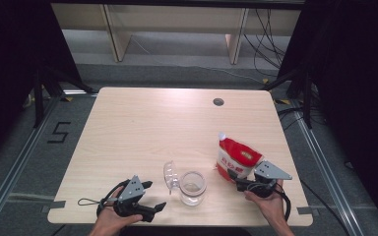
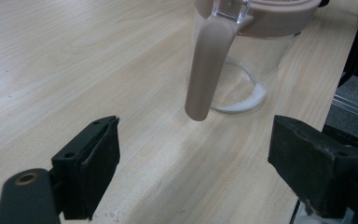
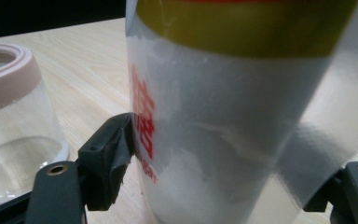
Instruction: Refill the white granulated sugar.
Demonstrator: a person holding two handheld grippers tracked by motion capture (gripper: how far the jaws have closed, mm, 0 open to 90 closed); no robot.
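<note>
Two grippers are at work on the near edge of the wooden table (image 1: 142,123), one in each of the person's hands. The right gripper (image 1: 236,181) has the red and white pouch (image 1: 236,158) between its jaws: in the right gripper view the left pad sits against the lower, clear part of the pouch (image 3: 223,130), and the other pad is mostly hidden behind the film, so I judge that the jaws are set wide around it, touching it, but I cannot tell if the grip is already firm. The pouch stands upright with its long axis a little tilted, and its white spout (image 1: 221,135) points up and away from the person.

The glass jar (image 1: 193,188) stands just beside the pouch, on its left, between the two grippers. It has a pinkish rim (image 3: 9,70) and its clear lid (image 1: 170,175) is thrown open to the left. A little white powder lies at the bottom (image 2: 247,100).

The left gripper (image 1: 153,195) is wide open and holds nothing — it lies low on the table and points at the jar, whose pinkish clasp (image 2: 207,70) hangs down straight ahead of the jaws.

So the coming move, I think, turns on this — the jar mouth is to the left of the pouch, and the right hand must lift the pouch and tip the spout that way, while the left gripper is near enough to steady the jar.
</note>
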